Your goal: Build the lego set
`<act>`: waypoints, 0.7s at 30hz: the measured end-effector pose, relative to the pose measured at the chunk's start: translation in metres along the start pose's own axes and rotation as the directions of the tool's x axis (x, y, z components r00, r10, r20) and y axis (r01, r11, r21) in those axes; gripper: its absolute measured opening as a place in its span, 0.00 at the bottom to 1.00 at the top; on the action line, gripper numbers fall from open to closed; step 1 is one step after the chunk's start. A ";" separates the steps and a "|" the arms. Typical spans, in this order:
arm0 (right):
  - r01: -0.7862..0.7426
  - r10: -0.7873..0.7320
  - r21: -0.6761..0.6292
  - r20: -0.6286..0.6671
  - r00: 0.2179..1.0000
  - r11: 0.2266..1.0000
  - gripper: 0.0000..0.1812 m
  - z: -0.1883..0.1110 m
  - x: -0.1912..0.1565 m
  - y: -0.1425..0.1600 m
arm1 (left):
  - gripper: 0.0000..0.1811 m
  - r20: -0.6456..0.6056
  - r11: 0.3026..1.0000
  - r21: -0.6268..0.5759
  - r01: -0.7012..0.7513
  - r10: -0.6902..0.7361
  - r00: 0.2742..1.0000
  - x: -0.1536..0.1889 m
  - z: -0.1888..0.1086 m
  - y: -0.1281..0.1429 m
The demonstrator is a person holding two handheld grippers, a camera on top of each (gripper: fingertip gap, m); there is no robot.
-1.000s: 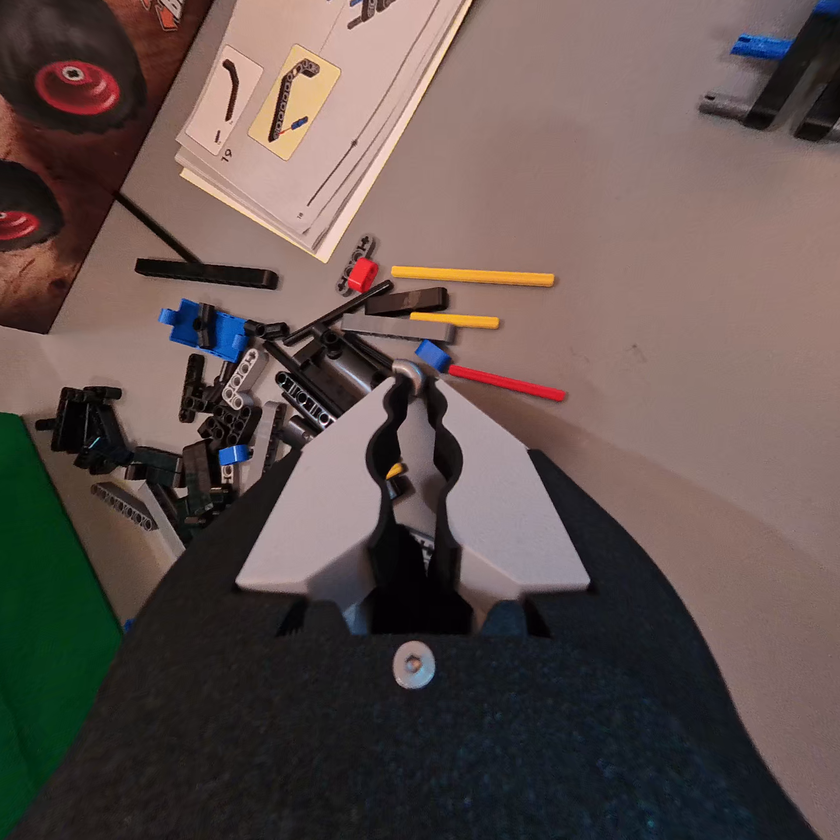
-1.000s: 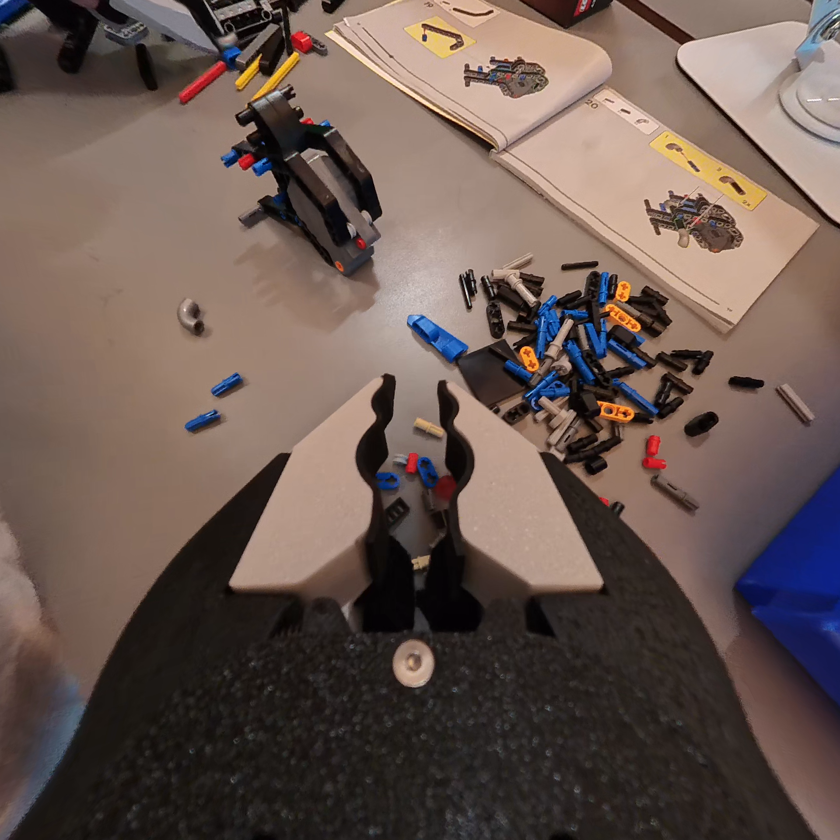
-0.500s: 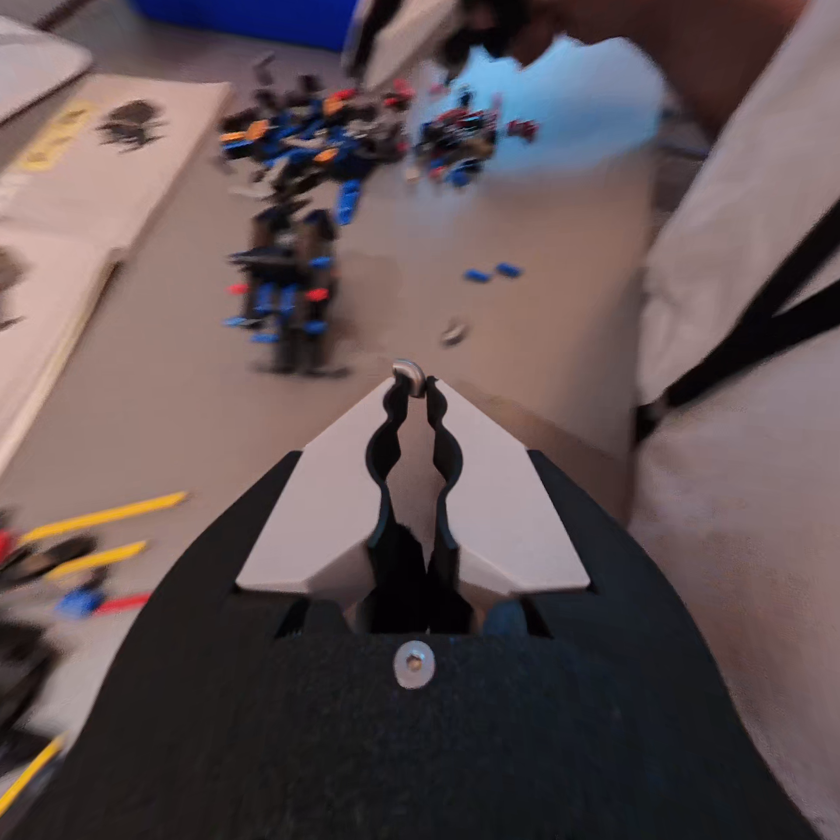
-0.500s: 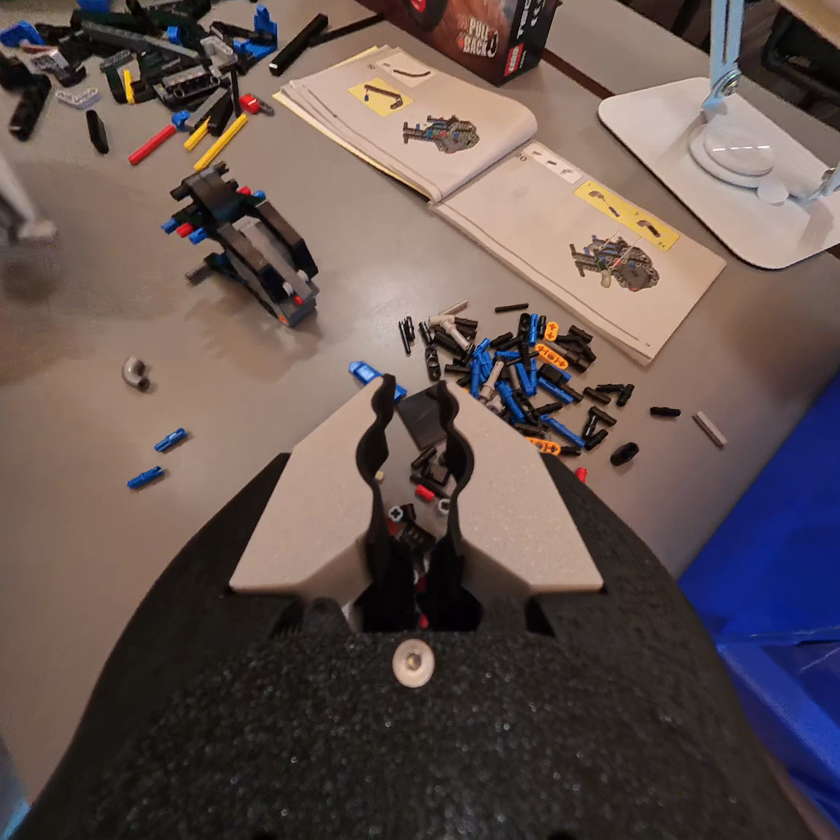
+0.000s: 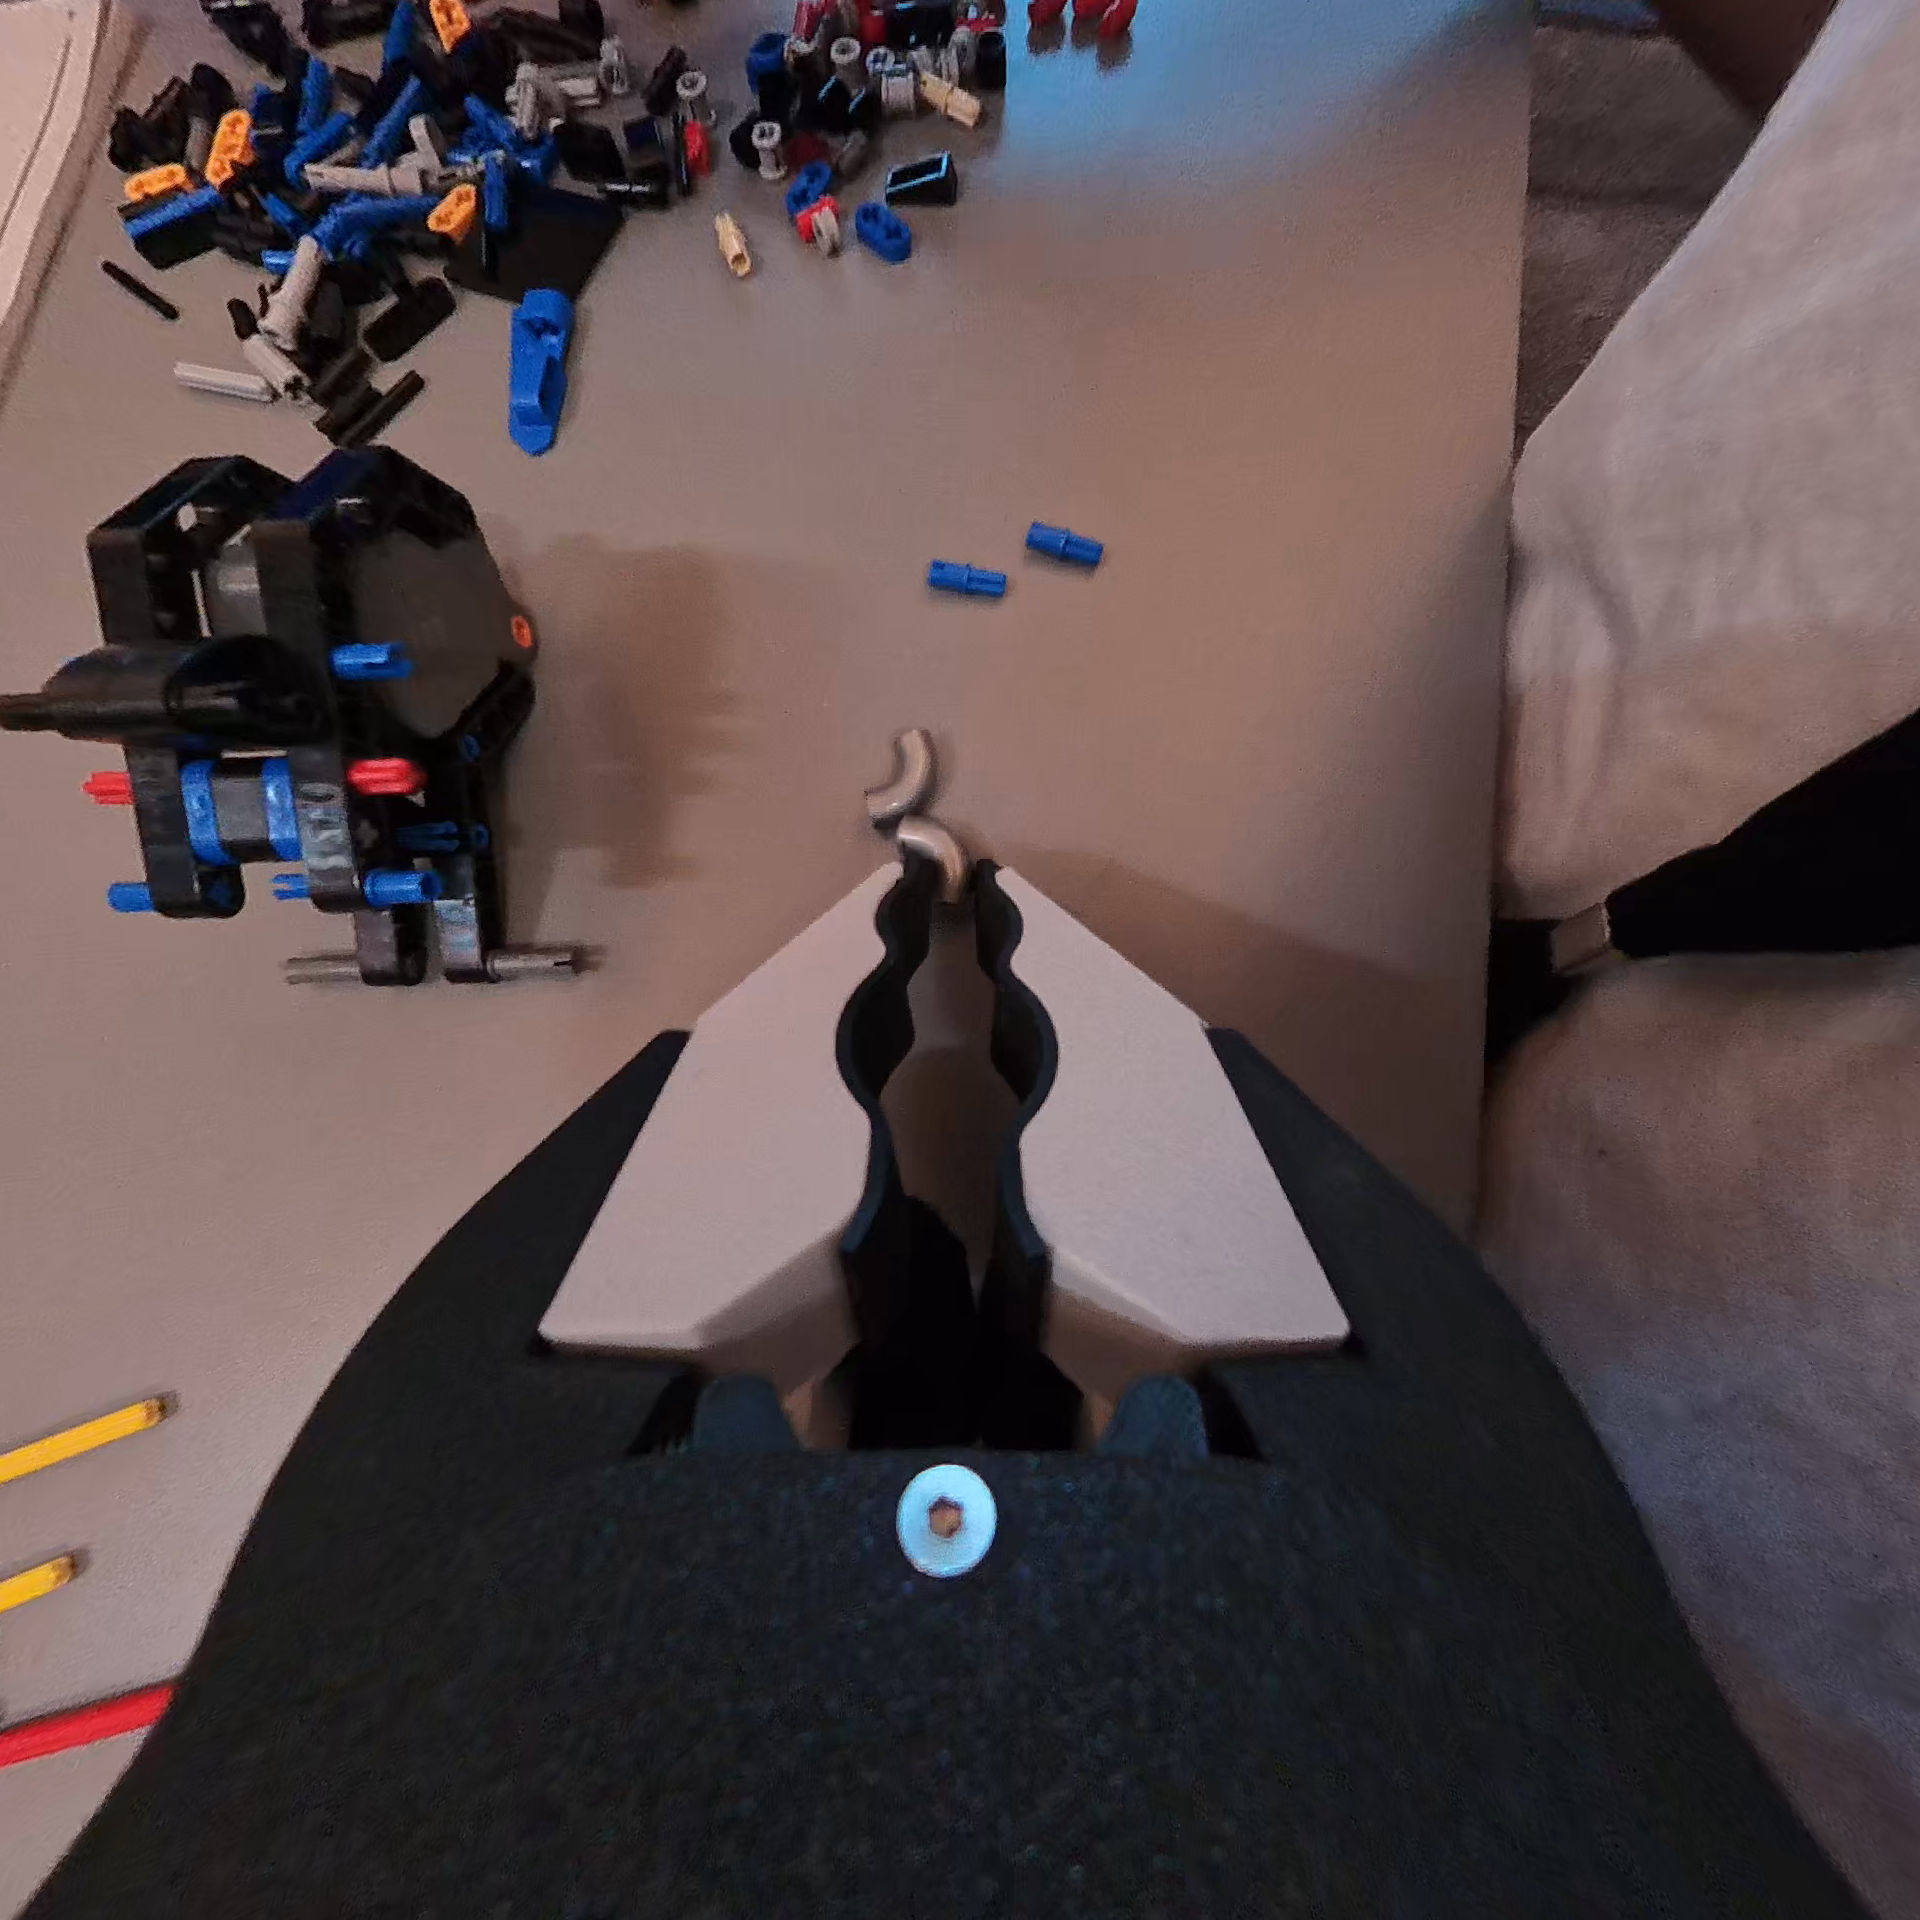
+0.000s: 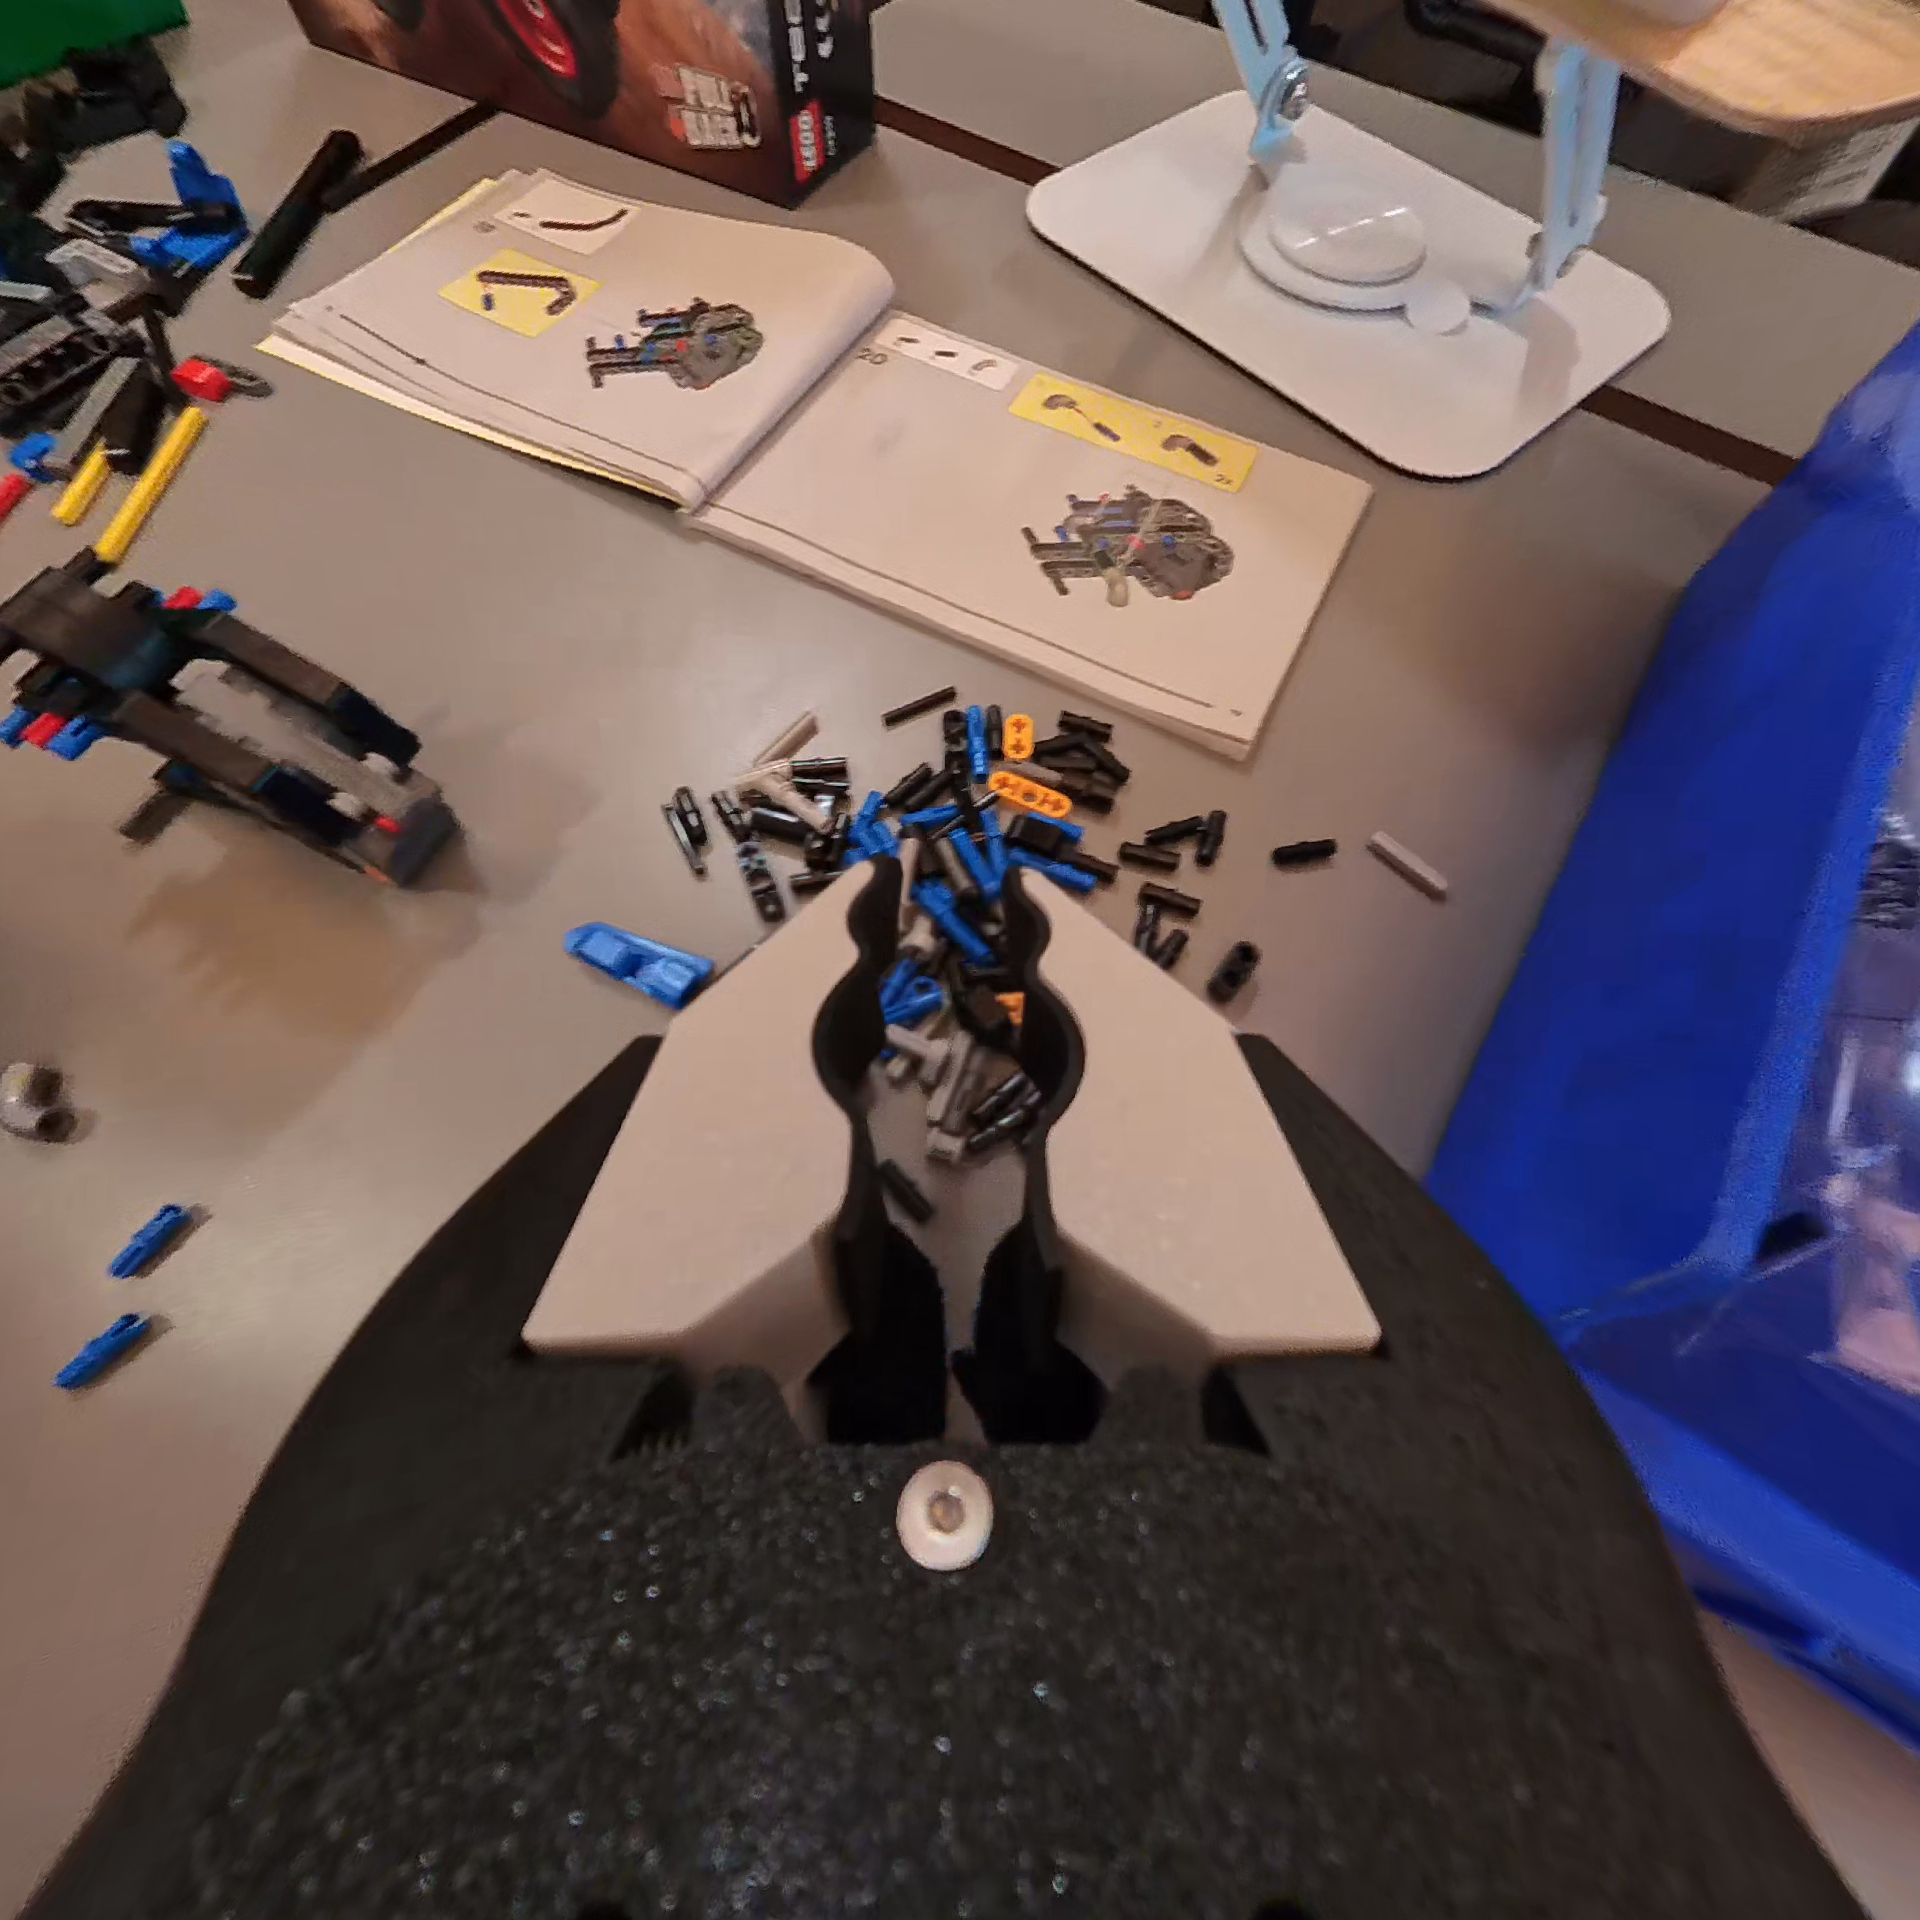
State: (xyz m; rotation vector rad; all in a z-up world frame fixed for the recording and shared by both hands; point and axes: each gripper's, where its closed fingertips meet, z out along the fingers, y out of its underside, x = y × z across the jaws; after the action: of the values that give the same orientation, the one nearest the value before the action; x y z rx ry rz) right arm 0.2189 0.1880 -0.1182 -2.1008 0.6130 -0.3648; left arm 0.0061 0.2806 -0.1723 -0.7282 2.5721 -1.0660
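Observation:
My left gripper [image 5: 943, 868] is shut on a small grey elbow piece [image 5: 935, 847] at its tips, low over the table. A second grey elbow [image 5: 902, 774] lies on the table just beyond it. Two blue pins [image 5: 966, 579] lie farther off. The partly built black, grey and blue model [image 5: 301, 717] stands to the left; it also shows in the right wrist view [image 6: 239, 727]. My right gripper [image 6: 951, 888] is open and empty above the pile of small pins and connectors [image 6: 966, 821].
The open instruction booklet [image 6: 831, 436], the set's box [image 6: 623, 83] and a white stand base [image 6: 1351, 291] lie behind the pile. A blue bin [image 6: 1714, 935] is at the right. A person's beige clothing [image 5: 1714, 727] borders the table. Yellow axles [image 6: 156, 478] lie at far left. About 25 centimetres separates my left fingertips from my right.
My left gripper swung from the beam pile to the table's near side with the grey elbow, coming down beside the second elbow. My right gripper moved over the small-parts pile and stayed open.

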 end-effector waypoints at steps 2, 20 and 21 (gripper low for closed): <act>0.001 -0.001 -0.001 -0.003 1.000 1.000 0.10 0.000 0.009 -0.006 | 0.03 -0.010 1.000 0.004 0.001 -0.001 1.000 0.001 -0.001 0.001; 0.173 -0.174 -0.164 0.007 0.985 0.971 0.14 0.051 0.031 -0.010 | 0.13 -0.021 0.851 0.469 0.236 -0.256 0.966 -0.088 -0.086 -0.051; 0.162 -0.160 -0.172 0.026 0.987 0.972 0.14 0.053 0.029 -0.008 | 0.12 0.012 0.811 0.528 0.253 -0.305 0.952 -0.106 -0.094 -0.057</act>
State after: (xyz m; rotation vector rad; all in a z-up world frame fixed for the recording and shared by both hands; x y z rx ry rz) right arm 0.2705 0.2118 -0.1402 -2.3264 0.4826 -0.4019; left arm 0.0751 0.3588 -0.0609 -0.9892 1.9751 -1.6826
